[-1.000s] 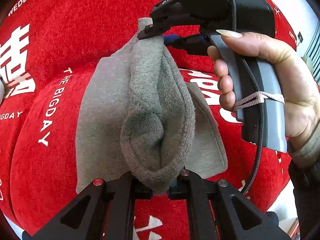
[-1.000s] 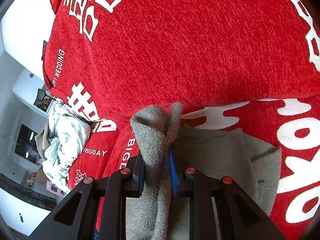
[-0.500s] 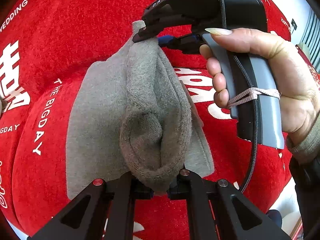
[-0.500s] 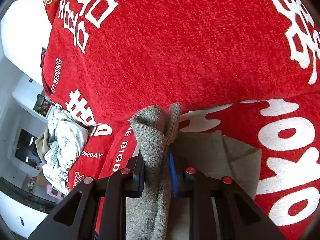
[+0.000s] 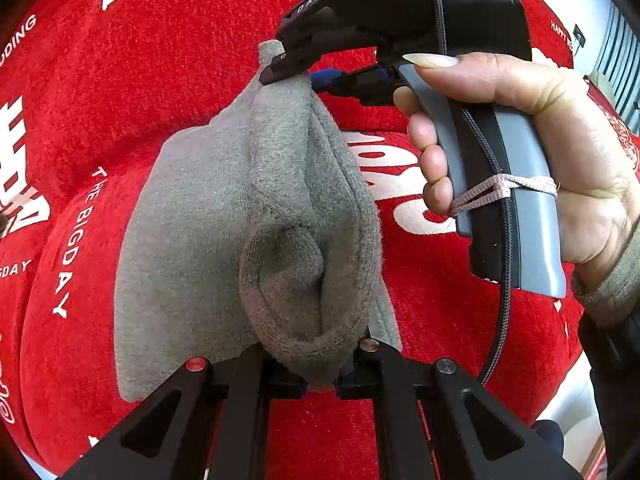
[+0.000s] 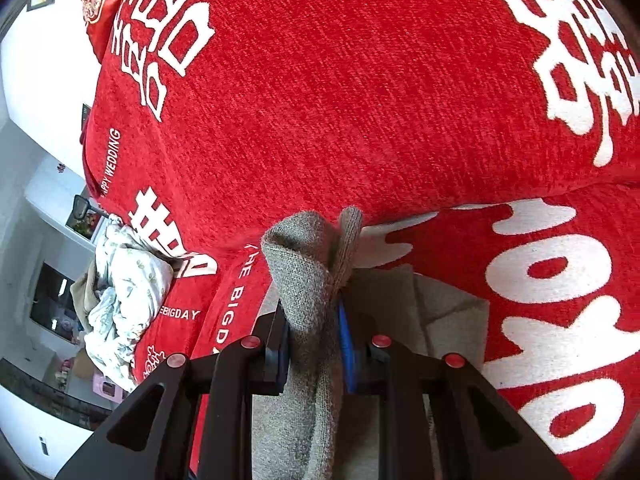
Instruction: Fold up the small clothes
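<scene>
A small grey garment [image 5: 200,248] lies partly flat on the red cover [image 5: 120,92], with one thick edge gathered into a ridge that runs from 6 o'clock up to about 12 o'clock in the left wrist view. The left gripper [image 5: 320,384] is clamped on the near end of that ridge at 6 o'clock, its jaws pressed into the bunched knit. The right gripper [image 5: 296,72], at about 12 o'clock there, pinches the far end, held by the person's right hand [image 5: 520,152] at 2 to 3 o'clock. In the right wrist view the right gripper [image 6: 316,340] bites the same grey fold [image 6: 308,280] at 6 o'clock, the cloth rising between its jaws. The cover carries white lettering [image 6: 560,288]. A crumpled pale printed cloth [image 6: 124,288] lies at 9 o'clock, well apart from the garment.
</scene>
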Motion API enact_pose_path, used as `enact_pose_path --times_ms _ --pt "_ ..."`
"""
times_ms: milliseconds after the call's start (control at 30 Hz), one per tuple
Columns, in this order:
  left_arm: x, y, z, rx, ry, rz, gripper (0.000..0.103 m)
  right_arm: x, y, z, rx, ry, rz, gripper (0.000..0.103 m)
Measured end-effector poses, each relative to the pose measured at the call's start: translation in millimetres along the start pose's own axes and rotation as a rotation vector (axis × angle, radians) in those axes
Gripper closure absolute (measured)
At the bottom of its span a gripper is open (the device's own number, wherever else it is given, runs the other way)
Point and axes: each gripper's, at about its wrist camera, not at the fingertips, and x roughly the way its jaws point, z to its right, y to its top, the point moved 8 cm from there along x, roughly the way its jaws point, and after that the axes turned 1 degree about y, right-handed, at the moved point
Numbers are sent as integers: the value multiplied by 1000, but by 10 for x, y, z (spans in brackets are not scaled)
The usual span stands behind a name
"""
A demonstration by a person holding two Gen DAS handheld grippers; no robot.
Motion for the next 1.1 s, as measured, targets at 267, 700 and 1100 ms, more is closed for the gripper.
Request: enact_pose_path --times_ms 267,700,1100 --pt "102 -36 23 20 1 -8 94 -11 -41 122 4 6 9 81" --pt "248 -48 84 33 0 -35 94 7 -92 330 32 4 9 81" --pt "194 -69 94 32 -9 -27 94 -45 -65 269 15 8 19 81"
